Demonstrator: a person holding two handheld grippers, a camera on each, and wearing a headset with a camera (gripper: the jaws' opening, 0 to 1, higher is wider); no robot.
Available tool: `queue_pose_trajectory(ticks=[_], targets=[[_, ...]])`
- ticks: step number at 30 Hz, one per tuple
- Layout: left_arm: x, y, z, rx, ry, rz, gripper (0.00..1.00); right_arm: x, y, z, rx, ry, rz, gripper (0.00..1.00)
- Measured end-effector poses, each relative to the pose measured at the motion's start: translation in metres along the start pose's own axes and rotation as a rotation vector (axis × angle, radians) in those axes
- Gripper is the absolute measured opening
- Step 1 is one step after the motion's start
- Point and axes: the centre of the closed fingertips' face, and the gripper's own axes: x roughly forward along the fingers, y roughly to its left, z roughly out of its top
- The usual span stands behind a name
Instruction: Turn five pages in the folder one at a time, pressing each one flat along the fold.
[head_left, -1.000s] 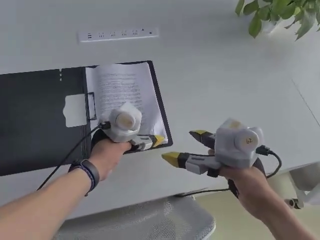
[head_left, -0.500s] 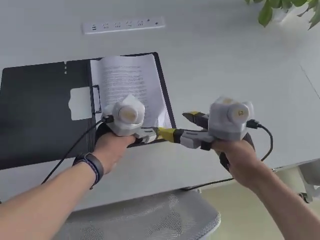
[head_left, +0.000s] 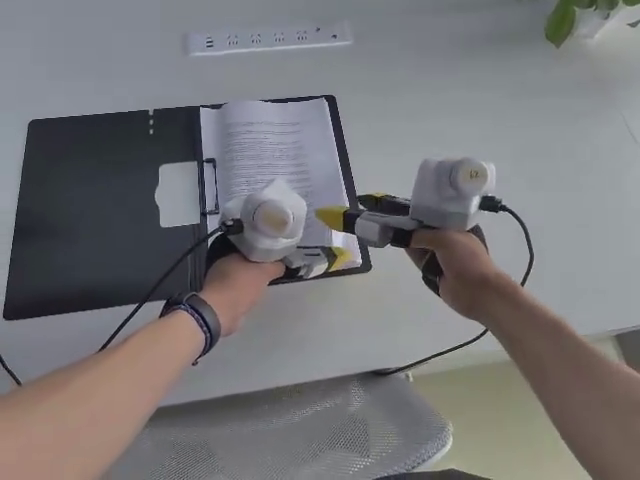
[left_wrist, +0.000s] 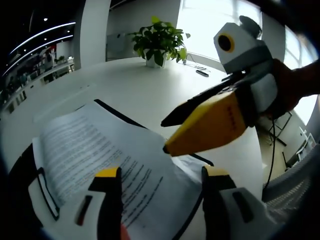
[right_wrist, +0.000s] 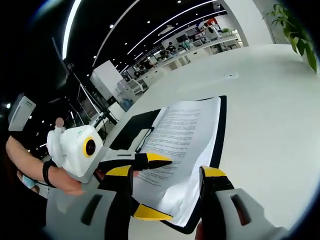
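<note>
The black folder (head_left: 90, 215) lies open on the white desk, with a stack of printed pages (head_left: 275, 160) on its right half. My left gripper (head_left: 325, 262) rests open at the folder's lower right edge, its jaws (left_wrist: 160, 175) apart over the top page (left_wrist: 100, 150). From the right, my right gripper (head_left: 352, 208) reaches in open over the page's lower right corner. Its yellow-tipped finger (left_wrist: 210, 125) hangs just above the paper in the left gripper view. In the right gripper view its jaws (right_wrist: 165, 172) straddle the curled page corner (right_wrist: 175, 200), with the left gripper (right_wrist: 145, 185) close beside.
A white power strip (head_left: 268, 38) lies at the back of the desk. A potted plant (head_left: 590, 12) stands at the far right corner. A grey chair seat (head_left: 300, 430) sits below the desk's front edge. Cables trail from both grippers.
My right gripper has moved left from beyond the desk's front edge to above the page's lower right corner, beside the left gripper. The left gripper has stayed at the folder's edge.
</note>
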Motion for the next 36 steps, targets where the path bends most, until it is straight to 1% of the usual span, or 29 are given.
queue_pose_trajectory(ticks=[6,8,10,12,14,16,18,20,23,27,29,36], targets=[[0.0,0.0,0.0,-0.006,-0.002,-0.004,0.65,0.006,-0.004,-0.005,0.075,-0.013,0.016,0.48],[0.0,0.0,0.0,-0.007,-0.001,-0.005,0.65,0.007,-0.003,-0.005,0.097,-0.021,0.023,0.45],[-0.001,0.0,0.0,-0.007,-0.001,-0.007,0.66,0.009,-0.006,-0.007,0.109,-0.022,0.021,0.42],[-0.001,0.0,0.0,-0.005,-0.001,-0.007,0.66,0.011,-0.006,-0.009,0.124,-0.017,0.024,0.41],[-0.001,0.001,0.001,-0.019,-0.007,-0.008,0.66,0.012,-0.007,-0.009,0.133,-0.02,0.023,0.38],[-0.001,0.001,0.001,-0.019,-0.006,-0.007,0.66,0.013,-0.011,-0.009,0.152,-0.024,0.019,0.33],[-0.001,0.001,0.001,-0.017,-0.005,-0.007,0.66,0.014,-0.016,-0.012,0.183,-0.024,-0.001,0.26],[-0.001,0.001,0.001,-0.015,-0.005,-0.008,0.66,0.015,-0.022,-0.014,0.195,-0.025,-0.017,0.18],[-0.001,0.001,0.001,-0.018,-0.005,-0.01,0.66,0.016,-0.024,-0.018,0.224,-0.018,-0.021,0.13],[-0.001,0.002,0.001,-0.013,-0.002,-0.009,0.66,0.017,-0.024,-0.02,0.226,-0.014,-0.024,0.08],[-0.002,0.002,0.001,-0.014,-0.002,-0.01,0.66,0.017,-0.024,-0.019,0.227,-0.026,-0.023,0.06],[-0.002,0.001,0.001,-0.009,0.002,-0.019,0.67,0.017,-0.024,-0.017,0.251,-0.039,-0.02,0.04]])
